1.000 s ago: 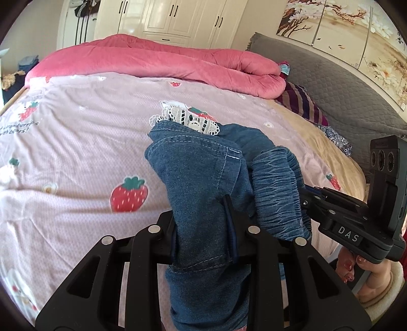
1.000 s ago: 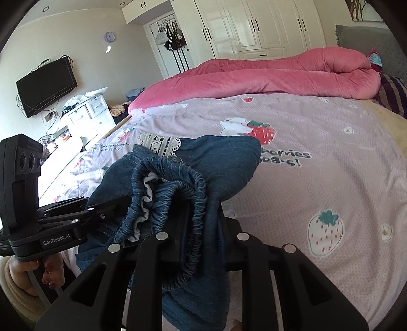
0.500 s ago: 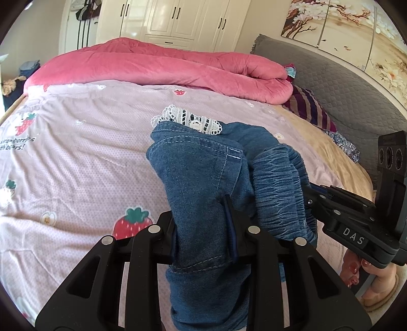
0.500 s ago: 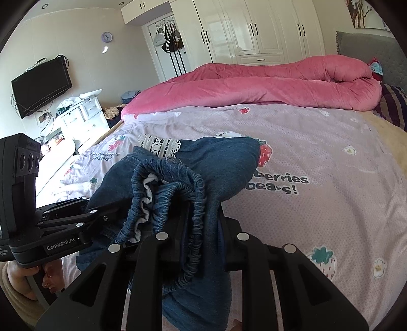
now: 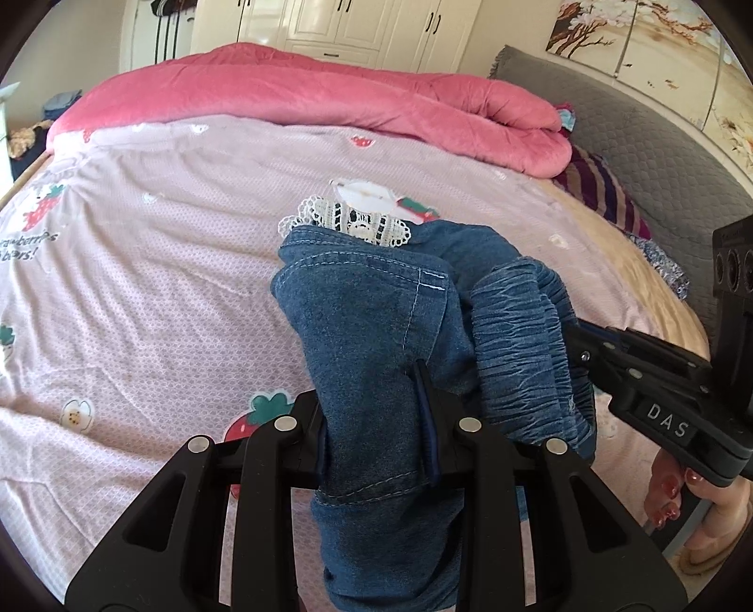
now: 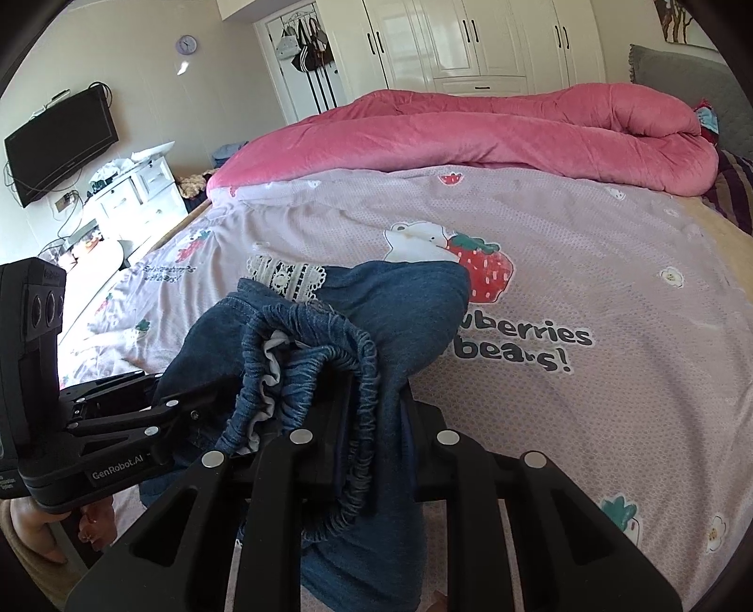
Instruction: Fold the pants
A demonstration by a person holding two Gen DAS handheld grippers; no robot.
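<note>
A bed (image 6: 588, 263) with a pink strawberry-print sheet filled the room, a rolled pink duvet (image 6: 470, 136) at its far side before white wardrobes (image 6: 470, 42). The denim pants (image 5: 376, 348) hung bunched above the sheet, the left hand-held gripper (image 5: 376, 423) clamped on a leg, the right hand-held gripper (image 6: 372, 433) clamped on the elastic waistband.
</note>
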